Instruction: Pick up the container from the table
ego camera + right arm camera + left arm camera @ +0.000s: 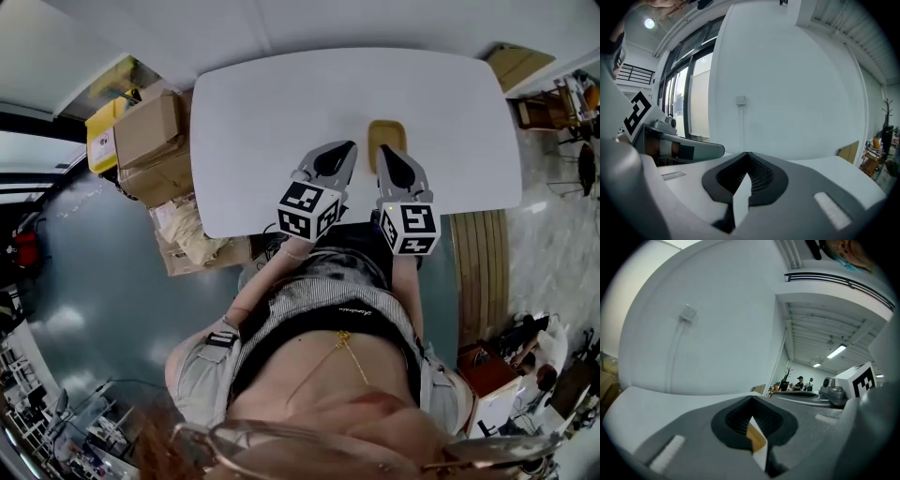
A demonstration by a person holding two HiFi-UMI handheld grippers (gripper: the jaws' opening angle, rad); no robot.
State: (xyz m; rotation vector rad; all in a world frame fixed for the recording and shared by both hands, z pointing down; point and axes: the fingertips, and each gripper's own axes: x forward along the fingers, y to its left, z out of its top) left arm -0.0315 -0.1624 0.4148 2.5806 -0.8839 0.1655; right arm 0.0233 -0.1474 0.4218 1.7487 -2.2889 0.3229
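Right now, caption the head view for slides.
Shut left gripper and right gripper near a yellow container on a white table.

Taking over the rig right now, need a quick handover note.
Left claw: shut, empty, above the near part of the table.
Right claw: shut, empty, tip at the near end of the container.
Container: yellow, sitting on the white table, not gripped.
Done: claws brought up close.
Left: open a claw, probably the right, close on the container, lift.
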